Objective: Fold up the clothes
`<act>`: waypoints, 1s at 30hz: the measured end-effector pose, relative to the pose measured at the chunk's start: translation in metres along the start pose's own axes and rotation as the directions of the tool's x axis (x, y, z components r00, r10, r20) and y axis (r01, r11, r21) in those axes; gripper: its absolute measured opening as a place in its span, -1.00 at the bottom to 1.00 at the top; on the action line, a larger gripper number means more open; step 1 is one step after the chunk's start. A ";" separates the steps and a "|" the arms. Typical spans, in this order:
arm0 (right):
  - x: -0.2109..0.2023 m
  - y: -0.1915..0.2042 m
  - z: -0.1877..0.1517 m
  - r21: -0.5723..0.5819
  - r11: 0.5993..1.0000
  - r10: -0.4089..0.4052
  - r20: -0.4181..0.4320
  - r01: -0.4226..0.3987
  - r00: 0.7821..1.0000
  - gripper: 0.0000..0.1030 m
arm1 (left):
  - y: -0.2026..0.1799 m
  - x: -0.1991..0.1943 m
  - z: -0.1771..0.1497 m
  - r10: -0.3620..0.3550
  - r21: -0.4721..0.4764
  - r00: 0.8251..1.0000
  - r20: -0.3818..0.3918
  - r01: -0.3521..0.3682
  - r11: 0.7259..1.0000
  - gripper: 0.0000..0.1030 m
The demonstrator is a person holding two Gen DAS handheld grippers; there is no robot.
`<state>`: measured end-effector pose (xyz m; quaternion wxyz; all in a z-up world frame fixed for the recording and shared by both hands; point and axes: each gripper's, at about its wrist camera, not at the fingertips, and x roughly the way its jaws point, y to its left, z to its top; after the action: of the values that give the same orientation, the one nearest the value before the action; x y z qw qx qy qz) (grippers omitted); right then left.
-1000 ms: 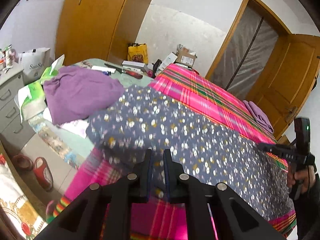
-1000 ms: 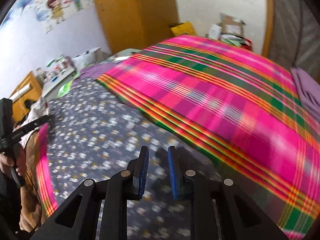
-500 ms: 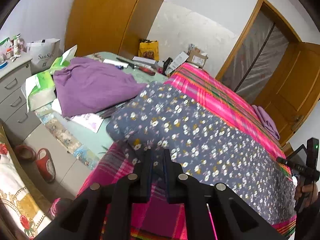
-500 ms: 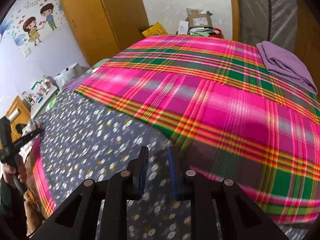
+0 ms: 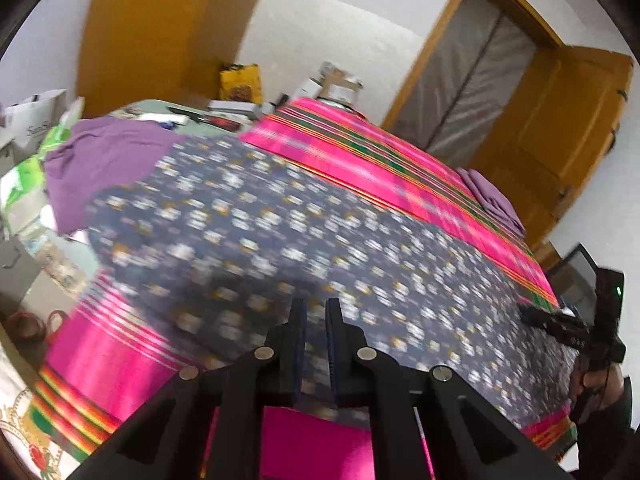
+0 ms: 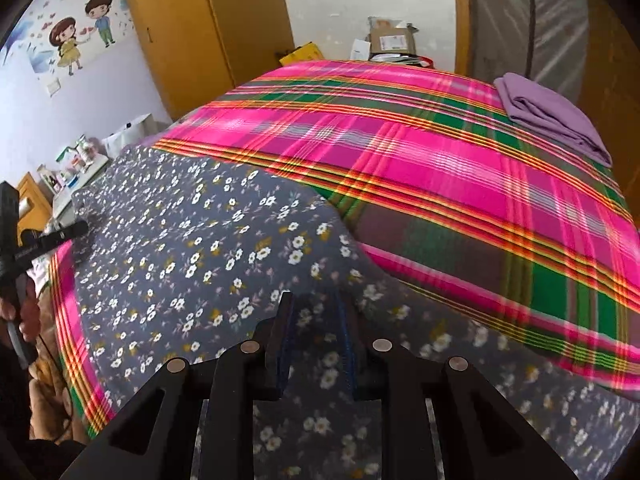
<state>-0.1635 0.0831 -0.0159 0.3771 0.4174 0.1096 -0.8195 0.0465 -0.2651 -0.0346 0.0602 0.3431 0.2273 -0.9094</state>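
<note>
left wrist view: the left gripper [image 5: 316, 312] points down over the near edge of a bed covered by a pink, green and orange plaid sheet [image 5: 360, 160]. a grey-blue garment with small white flowers [image 5: 280, 232] lies spread flat across the near half of that sheet, blurred in this view. the black fingers [image 5: 298, 332] stand a narrow slot apart, and the floral cloth seems to run up into that slot, though the blur keeps me from telling whether they pinch it. a loose purple cloth [image 5: 108, 160] lies heaped off the garment's far left end, and a folded lilac cloth [image 5: 492, 196] sits at the bed's far right edge. the right gripper [image 5: 568, 324] shows at the right margin over the garment's other end.

right wrist view: the right gripper [image 6: 316, 320] hangs over the same floral garment [image 6: 200, 248], which lies on the plaid sheet [image 6: 440, 160]. its fingers [image 6: 282, 340] are apart with floral fabric seen between them; a clamp cannot be told. the left gripper [image 6: 44, 240] reaches in from the left edge, and the folded lilac cloth [image 6: 552, 116] rests upper right.
</note>
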 end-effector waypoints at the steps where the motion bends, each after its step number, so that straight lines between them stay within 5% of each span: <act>1: -0.004 -0.002 -0.002 0.003 1.000 -0.005 0.006 0.005 1.000 -0.58 | -0.007 0.001 -0.003 -0.012 0.013 1.000 -0.007 0.012 1.000 -0.83; 11: -0.031 -0.043 -0.037 0.163 0.987 -0.027 0.051 0.018 0.998 -0.48 | -0.077 0.021 -0.023 -0.112 0.147 0.989 -0.098 0.125 0.981 -0.83; 16: -0.035 -0.036 -0.025 0.128 0.992 -0.017 0.097 0.005 0.995 -0.48 | -0.099 0.027 -0.028 -0.130 0.173 0.984 -0.120 0.150 0.973 -0.83; 23: 0.002 -0.041 0.000 0.147 0.988 -0.047 0.045 0.040 0.998 -0.49 | -0.118 0.029 -0.032 -0.097 0.197 0.986 -0.133 0.122 0.973 -0.83; 30: -0.021 -0.041 -0.007 0.141 0.989 -0.046 0.080 0.034 0.996 -0.48 | -0.133 0.036 -0.033 -0.024 0.225 0.989 -0.148 0.057 0.973 -0.83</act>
<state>-0.1809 0.1254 -0.0097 0.3349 0.4059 0.0447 -0.8492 0.0040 -0.1303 -0.0303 -0.0147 0.4080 0.1319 -0.9033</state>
